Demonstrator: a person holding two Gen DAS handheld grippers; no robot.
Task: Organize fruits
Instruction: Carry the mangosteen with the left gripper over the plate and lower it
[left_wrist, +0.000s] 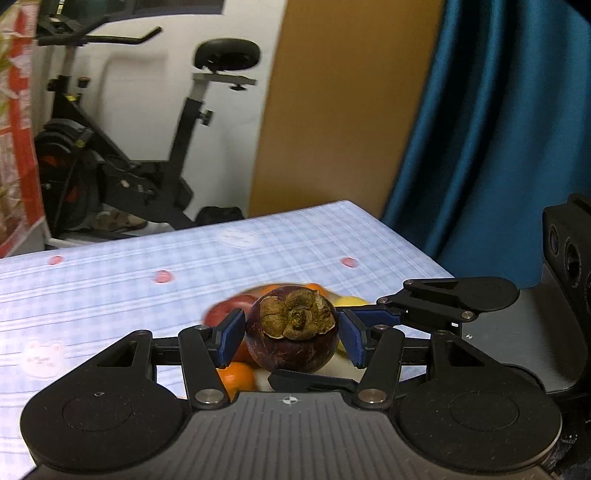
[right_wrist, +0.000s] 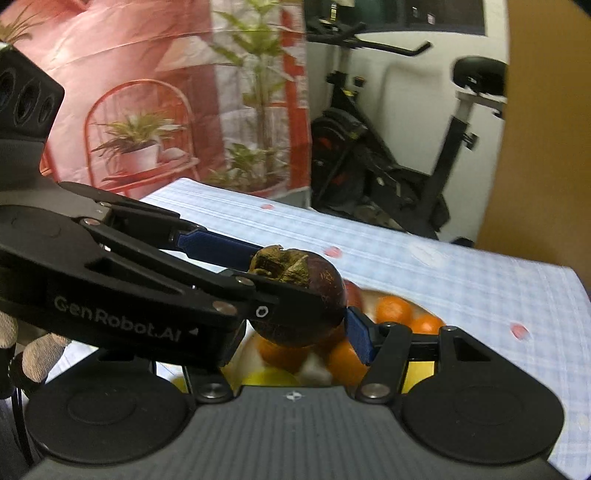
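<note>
A dark purple mangosteen (left_wrist: 291, 332) with a dry brown calyx is held above a white bowl (right_wrist: 369, 295) of fruit. In the left wrist view my left gripper (left_wrist: 291, 336) has its blue pads on both sides of it. In the right wrist view the mangosteen (right_wrist: 306, 302) also sits at my right gripper (right_wrist: 303, 332), with the right blue pad against it; the left gripper's fingers cross in front from the left. Oranges (right_wrist: 393, 308), a red apple (left_wrist: 225, 310) and yellow fruit (right_wrist: 271, 376) lie in the bowl underneath.
A blue checked tablecloth (left_wrist: 110, 280) with pink dots covers the table. An exercise bike (left_wrist: 122, 147) stands behind it, a blue curtain (left_wrist: 498, 129) at the right, a printed plant backdrop (right_wrist: 147, 110) at the left.
</note>
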